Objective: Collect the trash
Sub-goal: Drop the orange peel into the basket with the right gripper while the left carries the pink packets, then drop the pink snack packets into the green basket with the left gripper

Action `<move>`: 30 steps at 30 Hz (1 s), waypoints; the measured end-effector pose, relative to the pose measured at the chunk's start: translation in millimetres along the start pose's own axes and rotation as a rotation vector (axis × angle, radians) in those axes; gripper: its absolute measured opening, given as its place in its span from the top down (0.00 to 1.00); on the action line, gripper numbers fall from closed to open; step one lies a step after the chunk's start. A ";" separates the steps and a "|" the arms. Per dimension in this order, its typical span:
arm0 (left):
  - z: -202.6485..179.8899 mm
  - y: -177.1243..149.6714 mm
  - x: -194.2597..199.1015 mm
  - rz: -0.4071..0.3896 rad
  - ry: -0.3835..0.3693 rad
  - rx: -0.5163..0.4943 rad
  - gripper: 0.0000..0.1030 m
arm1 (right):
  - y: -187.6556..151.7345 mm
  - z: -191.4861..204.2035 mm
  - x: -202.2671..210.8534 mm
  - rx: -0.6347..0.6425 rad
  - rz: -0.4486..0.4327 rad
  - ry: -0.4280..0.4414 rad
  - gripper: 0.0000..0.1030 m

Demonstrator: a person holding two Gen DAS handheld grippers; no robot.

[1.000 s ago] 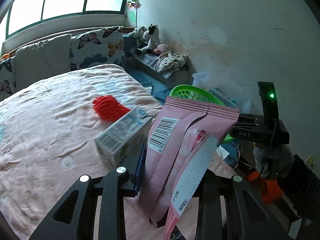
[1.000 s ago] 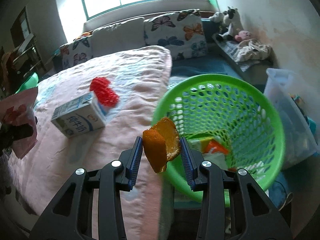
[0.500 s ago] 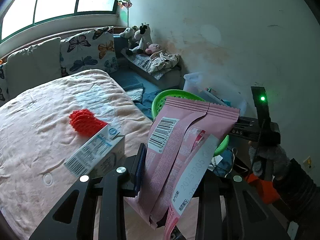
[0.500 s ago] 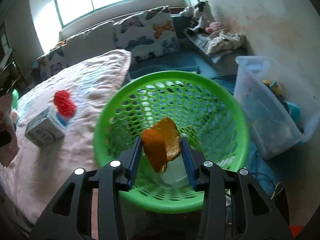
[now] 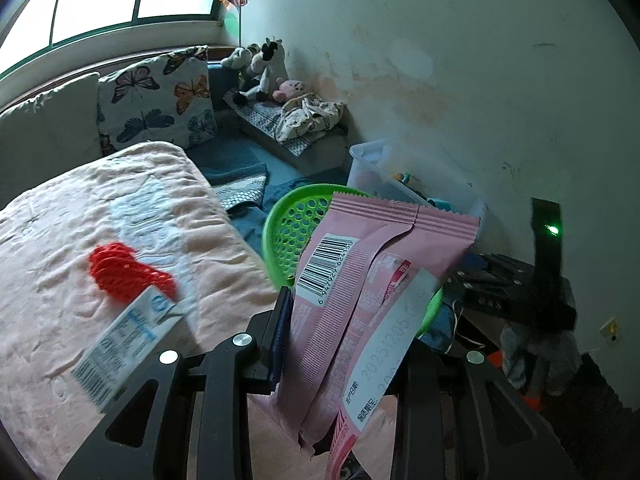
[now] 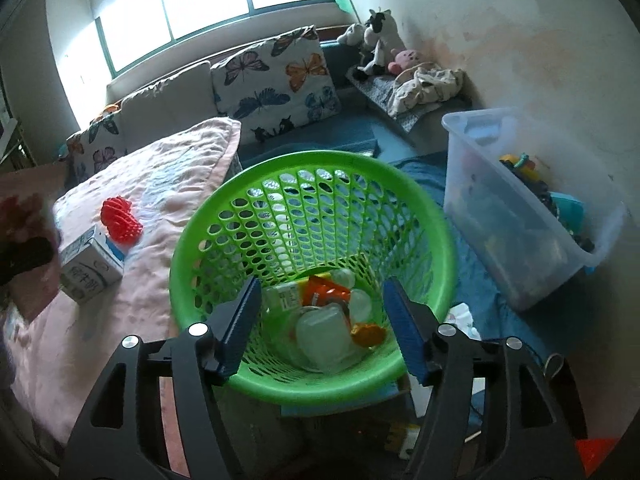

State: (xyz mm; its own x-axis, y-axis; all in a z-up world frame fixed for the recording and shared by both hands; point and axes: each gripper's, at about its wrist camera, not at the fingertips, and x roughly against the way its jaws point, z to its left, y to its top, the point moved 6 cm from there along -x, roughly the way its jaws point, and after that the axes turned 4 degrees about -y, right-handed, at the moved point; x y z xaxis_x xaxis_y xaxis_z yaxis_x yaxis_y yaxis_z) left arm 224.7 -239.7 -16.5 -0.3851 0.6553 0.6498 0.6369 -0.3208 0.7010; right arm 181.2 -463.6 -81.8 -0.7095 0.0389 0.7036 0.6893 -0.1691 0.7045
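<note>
My left gripper (image 5: 344,340) is shut on a pink snack wrapper (image 5: 360,304) and holds it above the bed's edge, in front of the green mesh basket (image 5: 288,232). My right gripper (image 6: 324,320) is open and empty, right over the green basket (image 6: 224,208). An orange peel (image 6: 366,334) lies at the basket's bottom among plastic tubs and wrappers. A milk carton (image 6: 90,270) and a red net (image 6: 120,222) lie on the pink bed; both also show in the left wrist view, the carton (image 5: 120,344) and the net (image 5: 124,272).
A clear plastic bin (image 6: 524,236) with toys stands right of the basket on the blue floor mat. Butterfly pillows (image 6: 280,80) and soft toys (image 6: 380,44) line the far wall. The other gripper's body (image 5: 548,280) shows at the right of the left wrist view.
My right gripper moved over the basket, opened and let go of the orange peel, which now lies inside. My left gripper swung right toward the basket with the pink wrapper.
</note>
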 end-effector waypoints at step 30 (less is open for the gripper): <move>-41.4 19.5 -98.5 0.095 -0.012 0.015 0.55 | -19.5 -18.8 33.4 -0.063 -0.046 0.045 0.28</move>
State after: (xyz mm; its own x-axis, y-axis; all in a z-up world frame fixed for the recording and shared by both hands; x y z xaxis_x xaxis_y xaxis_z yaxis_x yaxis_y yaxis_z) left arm 247.4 -338.8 -54.7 -0.3143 0.6304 0.7099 0.6800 -0.3723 0.6316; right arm 141.3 -477.6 -73.7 -0.7470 0.0042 0.6648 0.6464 -0.2294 0.7277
